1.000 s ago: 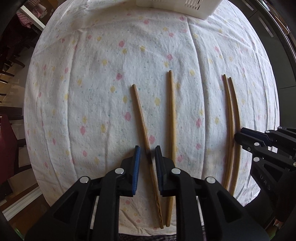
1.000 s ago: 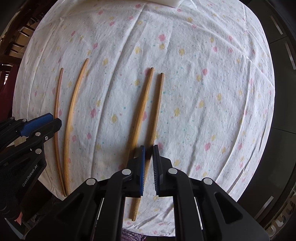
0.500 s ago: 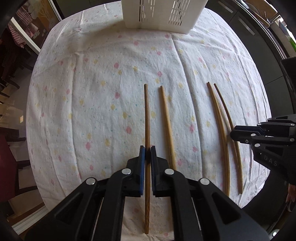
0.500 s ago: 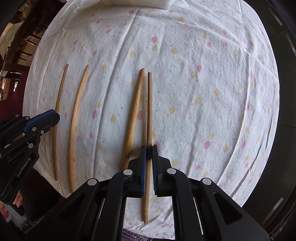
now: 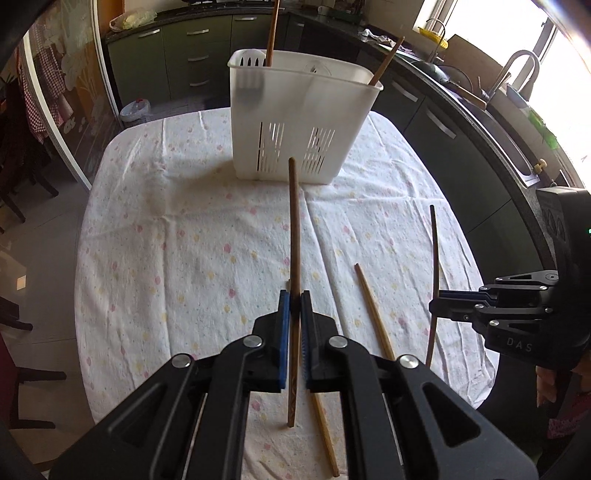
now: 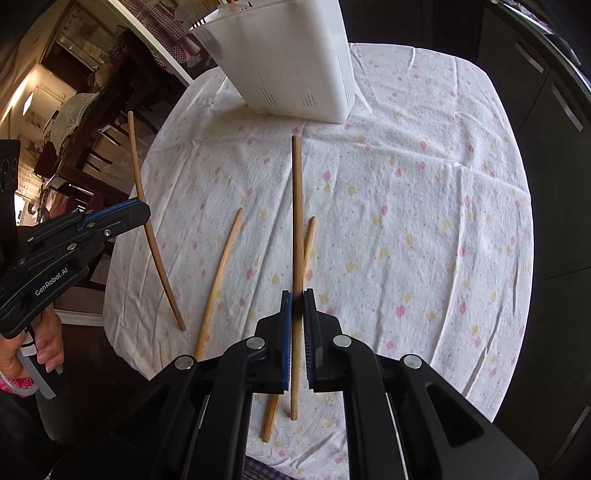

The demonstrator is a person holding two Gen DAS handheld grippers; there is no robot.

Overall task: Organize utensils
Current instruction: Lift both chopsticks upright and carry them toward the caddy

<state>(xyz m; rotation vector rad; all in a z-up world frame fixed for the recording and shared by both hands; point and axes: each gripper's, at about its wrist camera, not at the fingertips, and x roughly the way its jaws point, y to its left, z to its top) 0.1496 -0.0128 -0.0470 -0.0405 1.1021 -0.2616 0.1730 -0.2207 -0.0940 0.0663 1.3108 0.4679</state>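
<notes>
My left gripper point(image 5: 294, 297) is shut on a dark wooden chopstick point(image 5: 294, 229), held off the cloth and pointing at the white utensil basket point(image 5: 295, 110). My right gripper point(image 6: 296, 295) is shut on a lighter chopstick point(image 6: 296, 206), also lifted. Each gripper shows in the other's view: the right gripper point(image 5: 437, 304) with its stick point(image 5: 435, 251), the left gripper point(image 6: 144, 214) with its stick point(image 6: 142, 192). Two chopsticks point(image 6: 221, 269) point(image 6: 308, 240) lie on the cloth. Two more sticks point(image 5: 271, 33) stand in the basket point(image 6: 295, 74).
The flowered tablecloth point(image 5: 184, 240) covers a rounded table, with its front edge just below both grippers. Dark kitchen cabinets point(image 5: 177, 55) and a counter with a sink point(image 5: 517, 96) lie behind and to the right. A hand point(image 6: 48, 343) holds the left gripper's handle.
The left jaws closed on the dark chopstick. Both grippers rose and tilted up, lifting their chopsticks off the cloth. The basket came into view.
</notes>
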